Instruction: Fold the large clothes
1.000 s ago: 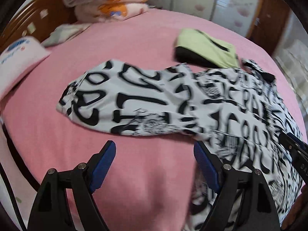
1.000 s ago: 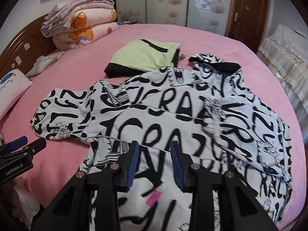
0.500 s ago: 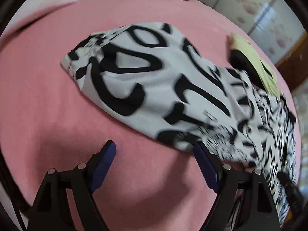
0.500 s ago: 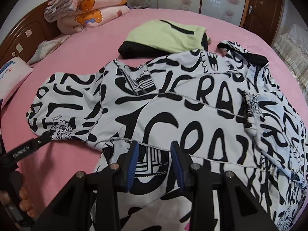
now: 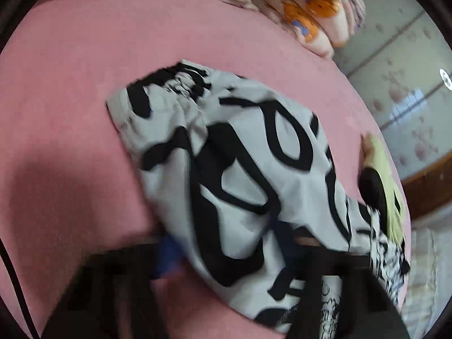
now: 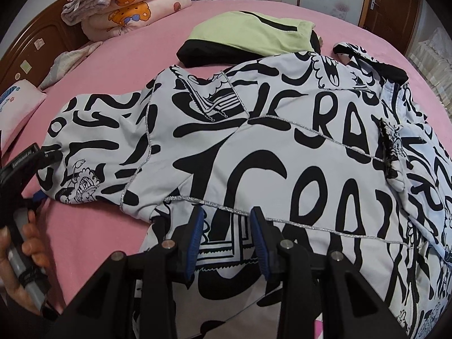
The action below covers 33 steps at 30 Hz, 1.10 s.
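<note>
A white jacket with black lettering (image 6: 254,155) lies spread on the pink bed (image 6: 121,65). Its sleeve (image 5: 240,169) stretches toward the left, cuff end (image 6: 56,169) outermost. My left gripper (image 5: 226,243) is blurred and its jaws are closing around the sleeve, with fabric lying between the blue pads, which still stand apart. In the right wrist view the left gripper (image 6: 41,173) straddles the cuff, held by a hand (image 6: 28,240). My right gripper (image 6: 227,240) hangs low over the jacket's lower body, jaws partly apart, printed fabric showing between them.
A folded light-green and black garment (image 6: 248,31) lies behind the jacket. Folded blankets (image 6: 127,8) are stacked at the back left by the wooden headboard (image 6: 36,48). A pink pillow (image 6: 17,104) is at the left edge. Bare pink bedding surrounds the sleeve.
The left gripper dropped and rolled onto the sleeve, and its pads have drawn closer with fabric between them. The right gripper sank closer to the jacket, its gap unchanged.
</note>
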{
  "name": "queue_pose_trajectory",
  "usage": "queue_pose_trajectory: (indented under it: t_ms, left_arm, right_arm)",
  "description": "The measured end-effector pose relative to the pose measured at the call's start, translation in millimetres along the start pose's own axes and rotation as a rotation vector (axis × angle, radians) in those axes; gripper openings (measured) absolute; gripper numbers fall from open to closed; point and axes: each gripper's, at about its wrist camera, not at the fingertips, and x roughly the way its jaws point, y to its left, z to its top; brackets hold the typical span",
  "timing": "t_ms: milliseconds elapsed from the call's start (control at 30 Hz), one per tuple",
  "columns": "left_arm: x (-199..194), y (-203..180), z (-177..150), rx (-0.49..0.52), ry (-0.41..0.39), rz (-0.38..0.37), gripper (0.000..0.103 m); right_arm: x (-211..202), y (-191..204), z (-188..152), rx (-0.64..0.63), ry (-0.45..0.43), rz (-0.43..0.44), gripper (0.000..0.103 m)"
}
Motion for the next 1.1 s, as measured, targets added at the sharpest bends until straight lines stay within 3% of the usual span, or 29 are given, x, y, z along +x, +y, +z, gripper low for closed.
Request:
queue_pose_trajectory:
  t_ms: [33, 133, 233, 400, 533, 700, 767, 833, 867, 933, 1033, 1100]
  left_arm:
    - [0.2, -0.7, 1.7, -0.012, -0.009, -0.012, 0.009]
    - [-16.2, -15.8, 0.1, 0.010, -0.076, 0.005, 0.004]
    - [-52.0, -58.9, -12.8, 0.171, -0.199, 0.016, 0.004]
    - [-98.7, -159.0, -60.9, 0.470, -0.264, -0.101, 0.004]
    - [-116.0, -232.7, -125.5, 0.671, -0.212, -0.241, 0.004]
    - [-91.8, -286.1, -210.6, 0.852, -0.043, -0.279, 0.005]
    - [-73.9, -295.6, -241.3, 0.909, 0.041, -0.276, 0.012]
    - [-58.8, -291.5, -267.4, 0.951, 0.129, -0.256, 0.025]
    - [-54.2, -288.4, -277.9, 0.968, 0.164, -0.245, 0.038]
    - [-49.4, -281.3, -292.8, 0.989, 0.193, -0.222, 0.058]
    - [-59.6, -270.9, -296.1, 0.989, 0.209, -0.257, 0.076]
    - [-70.4, -262.8, -284.9, 0.977, 0.225, -0.287, 0.081]
  right_arm:
    - [0.3, -1.5, -1.0, 0.004, 0.003, 0.000, 0.034]
    - [-2.3, -10.4, -5.1, 0.020, 0.006, 0.002, 0.034]
    - [-8.7, -25.2, -7.8, 0.049, 0.000, 0.005, 0.034]
    - [-24.9, -63.6, -11.6, 0.123, -0.030, -0.004, 0.034]
    - [-43.1, -105.3, -17.7, 0.210, -0.065, -0.022, 0.034]
    - [-60.2, -165.4, -32.2, 0.311, -0.091, -0.077, 0.034]
    - [-62.2, -186.8, -40.3, 0.349, -0.085, -0.092, 0.034]
    - [-62.2, -204.8, -48.2, 0.380, -0.074, -0.105, 0.034]
    - [-61.8, -212.4, -51.8, 0.393, -0.068, -0.109, 0.034]
    - [-60.5, -224.5, -57.8, 0.414, -0.059, -0.115, 0.034]
    - [-60.9, -234.5, -62.8, 0.429, -0.059, -0.106, 0.034]
    - [-60.5, -234.8, -62.6, 0.427, -0.065, -0.089, 0.034]
